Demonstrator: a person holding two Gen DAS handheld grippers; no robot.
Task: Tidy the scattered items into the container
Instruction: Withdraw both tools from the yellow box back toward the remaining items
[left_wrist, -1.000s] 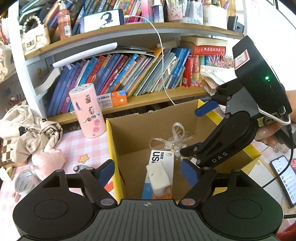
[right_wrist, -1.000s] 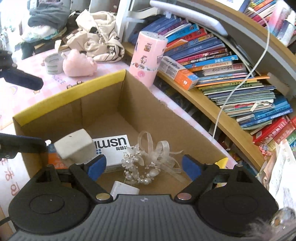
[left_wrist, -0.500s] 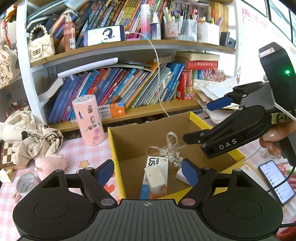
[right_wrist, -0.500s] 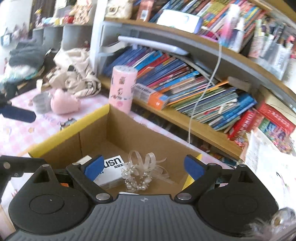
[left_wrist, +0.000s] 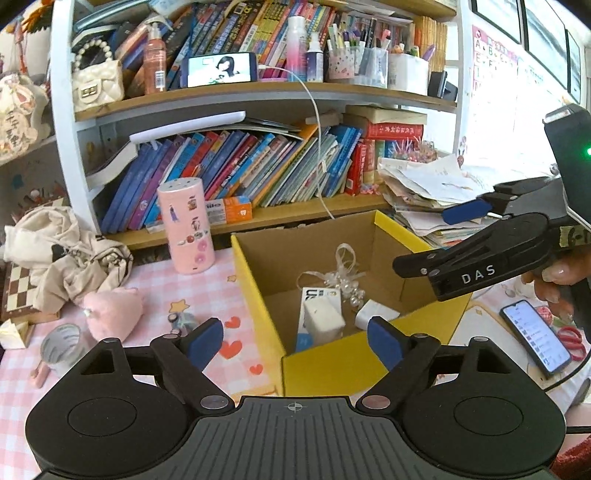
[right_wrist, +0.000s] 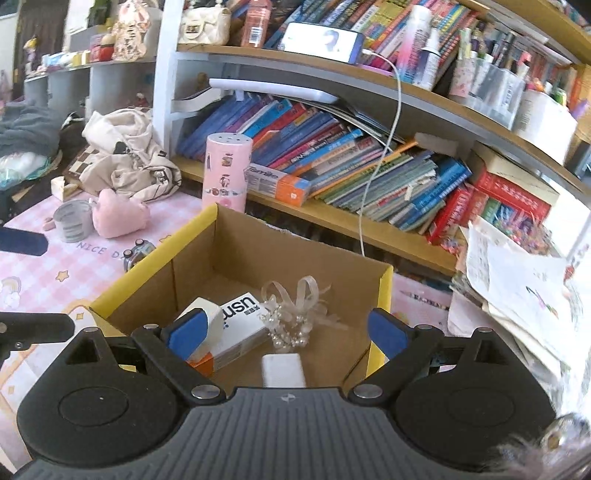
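A yellow-edged cardboard box (left_wrist: 332, 365) sits on a pink checked tablecloth (left_wrist: 229, 295) below a bookshelf (left_wrist: 258, 218). Inside lie a white printed carton (right_wrist: 240, 321), a white foam block (left_wrist: 323, 317) resting on it, a pearl-and-ribbon corsage (right_wrist: 295, 317) and a white charger (right_wrist: 282, 369). Both grippers hover above the box, left gripper (left_wrist: 295, 339) and right gripper (right_wrist: 284, 332), fingers spread wide, holding nothing. A pink plush toy (left_wrist: 112, 310) lies outside on the cloth

Box (left_wrist: 334, 369): corrugated cardboard, matt brown inside, yellow outside. Left gripper (left_wrist: 295, 338) and right gripper (right_wrist: 284, 330): matt black plastic, blue pads.
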